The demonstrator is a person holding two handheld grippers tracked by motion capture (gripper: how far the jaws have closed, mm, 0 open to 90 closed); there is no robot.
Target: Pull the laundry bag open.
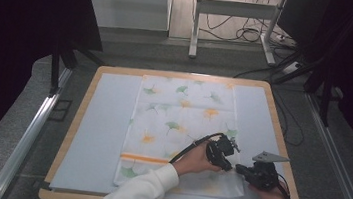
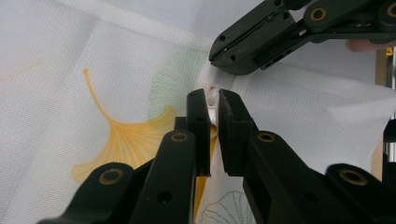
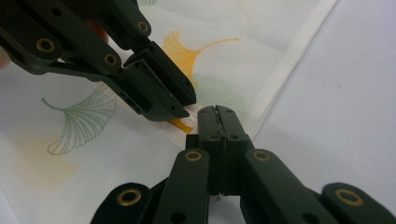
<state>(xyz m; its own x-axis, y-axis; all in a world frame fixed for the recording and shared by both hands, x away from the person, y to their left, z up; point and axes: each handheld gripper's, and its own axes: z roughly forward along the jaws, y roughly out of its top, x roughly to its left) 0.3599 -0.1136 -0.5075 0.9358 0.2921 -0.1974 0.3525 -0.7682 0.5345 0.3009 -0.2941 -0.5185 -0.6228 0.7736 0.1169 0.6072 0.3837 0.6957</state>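
Left tongs [image 2: 212, 109] are pinched nearly shut on a raised fold of the cloth [image 1: 181, 125], you can see a bit of white and orange fabric squeezed between the pads. Right tongs [image 3: 217, 116] sit just beside them, jaws closed flat together at the cloth's hemmed edge; I can't tell if any fabric is actually caught in there. Both tips almost meet near the cloth's lower right part. The cloth itself is thin white stuff printed with green and yellow ginkgo leaves and an orange stripe, spread flat on a pale blue mat [image 1: 95, 135] in the middle of the wooden desk [image 1: 66, 145]. Person's white sleeve [image 1: 146, 189] comes in from the bottom edge
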